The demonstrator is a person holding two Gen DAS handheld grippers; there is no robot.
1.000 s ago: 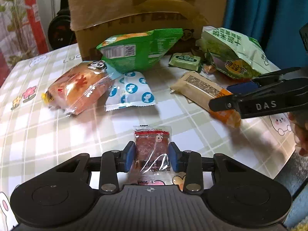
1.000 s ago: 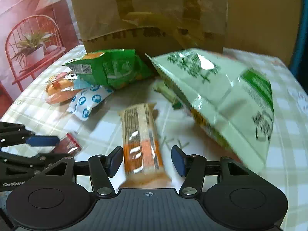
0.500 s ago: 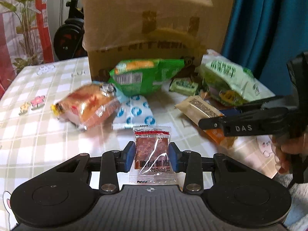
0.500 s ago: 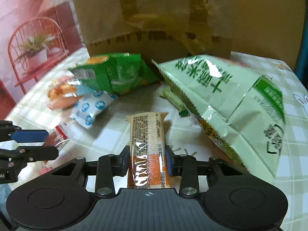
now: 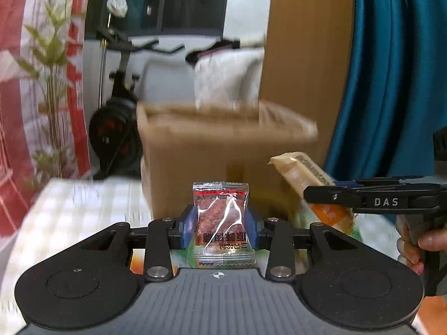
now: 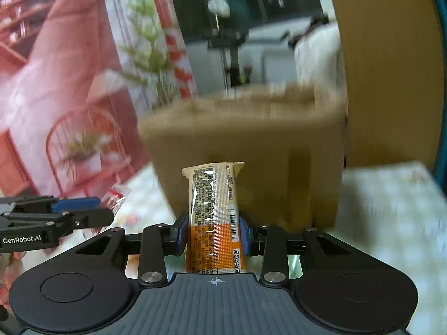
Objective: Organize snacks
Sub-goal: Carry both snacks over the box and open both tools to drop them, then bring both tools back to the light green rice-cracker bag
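Note:
My left gripper (image 5: 219, 229) is shut on a small clear packet of red dried meat (image 5: 220, 217) and holds it up in the air, facing the open cardboard box (image 5: 218, 162). My right gripper (image 6: 213, 233) is shut on a long beige and orange snack bar (image 6: 213, 209), also lifted in front of the box (image 6: 245, 164). The bar (image 5: 304, 173) and right gripper show at the right of the left wrist view. The left gripper (image 6: 81, 209) with its packet shows at the left of the right wrist view. The other snacks are mostly hidden below.
The checked tablecloth (image 5: 78, 209) lies below, also seen at the right in the right wrist view (image 6: 391, 209). A blue curtain (image 5: 391, 83) hangs at the right. An exercise bike (image 5: 117, 117) and a plant (image 5: 50, 69) stand behind the table.
Both grippers have lifted their snacks off the table and tilted up toward the box top. The right gripper closed on the snack bar between one second and half a second ago.

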